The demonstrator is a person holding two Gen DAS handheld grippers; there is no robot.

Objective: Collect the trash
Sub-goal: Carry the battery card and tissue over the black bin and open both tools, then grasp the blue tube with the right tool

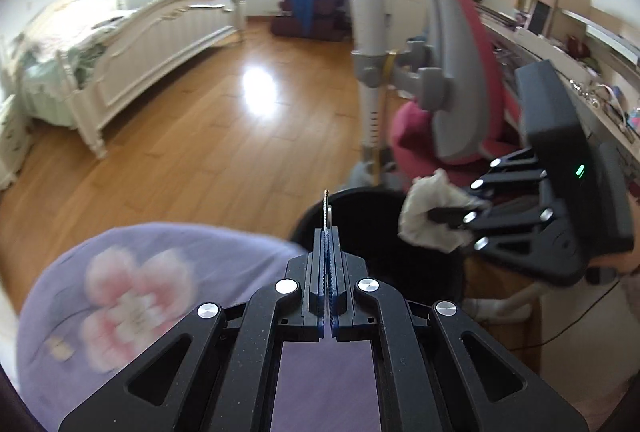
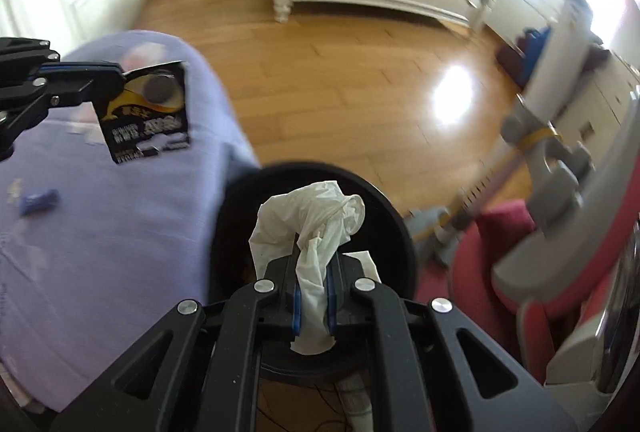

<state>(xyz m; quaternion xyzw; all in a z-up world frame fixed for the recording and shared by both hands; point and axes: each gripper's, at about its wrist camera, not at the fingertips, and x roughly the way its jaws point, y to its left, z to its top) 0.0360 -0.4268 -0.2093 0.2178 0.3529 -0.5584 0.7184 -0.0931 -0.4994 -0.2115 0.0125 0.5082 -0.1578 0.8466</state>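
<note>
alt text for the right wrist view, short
The right gripper pinches a crumpled white tissue above a black trash bin. At left, the left gripper holds a black battery card over a lilac cloth.

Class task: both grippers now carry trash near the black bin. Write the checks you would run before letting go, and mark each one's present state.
1. Right gripper shut on the crumpled tissue: ok.
2. Tissue over the black bin opening: ok.
3. Left gripper shut on the battery card: ok.
4. Card over the bin: not ok, it hangs at the rim, over the purple cloth.
5. Room left inside the bin: cannot tell.
</note>
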